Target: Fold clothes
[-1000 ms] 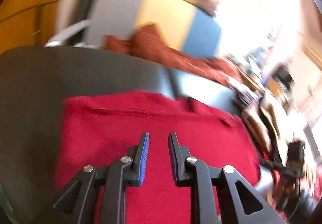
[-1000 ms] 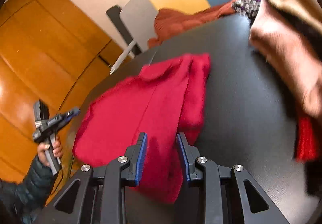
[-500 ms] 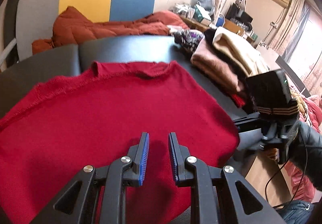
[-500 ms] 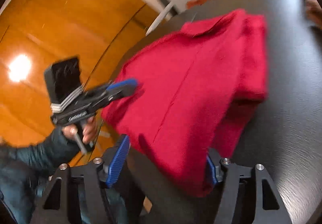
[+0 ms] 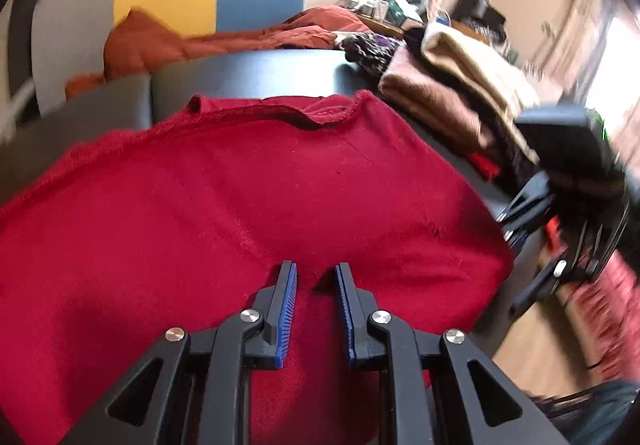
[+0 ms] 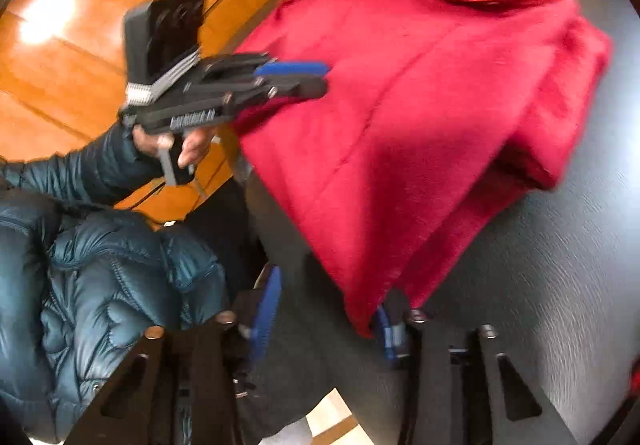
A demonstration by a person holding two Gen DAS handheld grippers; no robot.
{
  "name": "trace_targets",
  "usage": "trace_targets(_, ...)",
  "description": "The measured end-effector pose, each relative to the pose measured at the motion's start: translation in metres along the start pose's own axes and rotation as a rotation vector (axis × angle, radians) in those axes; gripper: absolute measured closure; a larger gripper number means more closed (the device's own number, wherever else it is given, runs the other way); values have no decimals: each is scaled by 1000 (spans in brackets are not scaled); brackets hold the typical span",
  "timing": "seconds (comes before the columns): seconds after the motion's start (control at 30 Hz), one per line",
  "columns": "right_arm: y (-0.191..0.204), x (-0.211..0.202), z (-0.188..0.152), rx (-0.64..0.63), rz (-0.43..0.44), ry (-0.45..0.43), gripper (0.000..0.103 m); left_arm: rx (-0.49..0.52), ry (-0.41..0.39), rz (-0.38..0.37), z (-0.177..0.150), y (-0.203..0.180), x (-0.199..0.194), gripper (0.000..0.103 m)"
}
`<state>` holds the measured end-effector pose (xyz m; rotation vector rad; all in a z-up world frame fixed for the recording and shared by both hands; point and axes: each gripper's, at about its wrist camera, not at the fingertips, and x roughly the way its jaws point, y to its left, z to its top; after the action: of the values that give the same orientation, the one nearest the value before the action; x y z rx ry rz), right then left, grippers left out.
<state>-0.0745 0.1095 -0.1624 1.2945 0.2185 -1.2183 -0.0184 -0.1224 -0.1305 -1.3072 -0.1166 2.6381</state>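
A red sweater (image 5: 280,185) lies spread on the dark round table (image 5: 248,73), neckline at the far side. Its right side is folded over on itself (image 6: 560,105). My left gripper (image 5: 316,273) hovers low over the near hem, fingers a little apart with only cloth showing below the gap. From the right wrist view the left gripper (image 6: 320,79) sits at the sweater's left edge, held by a hand (image 6: 188,145). My right gripper (image 6: 326,321) stands wide open at the table's edge, and the sweater's hanging corner (image 6: 364,317) touches its right finger (image 6: 386,329).
A stack of folded beige and brown clothes (image 5: 460,85) sits at the table's right side. A rust-coloured jacket (image 5: 240,37) lies over a yellow and blue chair behind the table. The person's blue puffer jacket (image 6: 100,285) fills the lower left.
My right gripper has opened wide and dropped to the sweater's near corner at the table edge. My left gripper has swung round to the hem; its finger gap is unchanged.
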Motion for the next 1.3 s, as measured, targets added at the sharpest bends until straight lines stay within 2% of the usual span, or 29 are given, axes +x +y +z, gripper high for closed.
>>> trace_targets(0.03,-1,-4,-2,16,-11,-23,63,16,-3,17,0,-4,-1,84)
trace_targets(0.1,1,-13,-6,43,-50,-65,63,-7,-9,2,3,-5,-4,84)
trace_targets(0.13,2,-18,-9,55,-72,-85,61,-32,-19,-17,4,-2,-8,83)
trace_targets(0.17,2,-24,-10,62,-100,-104,54,-56,-29,-30,3,2,-12,83)
trace_targets(0.27,6,-49,-10,64,-195,-174,53,-99,-62,-42,-3,8,-24,82)
trace_targets(0.43,34,-62,25,19,-313,-346,53,-126,-79,-39,-18,13,-38,82)
trace_targets(0.47,37,-54,35,18,-335,-365,49,-127,-73,-37,-21,13,-38,82)
trace_targets(0.53,42,-39,52,14,-380,-398,48,-135,-55,-33,-31,13,-37,82)
trace_targets(0.63,39,-17,51,-3,-468,-400,48,-151,-9,-23,-50,12,-31,82)
trace_targets(0.77,35,13,49,-26,-585,-403,48,-202,-38,-42,-68,17,-33,81)
trace_targets(0.9,31,40,48,-46,-693,-402,47,-223,-33,-49,-66,20,-35,80)
trace_targets(1.0,32,39,58,-30,-699,-366,46,-271,-53,-45,-69,31,-53,80)
trace_targets(1.07,34,36,65,-4,-688,-345,45,-335,-99,-29,-76,49,-77,80)
trace_targets(1.2,43,17,83,-9,-675,-378,45,-467,-207,95,-109,99,-141,79)
trace_targets(1.3,52,15,102,-38,-668,-421,36,-565,-227,175,-138,135,-170,75)
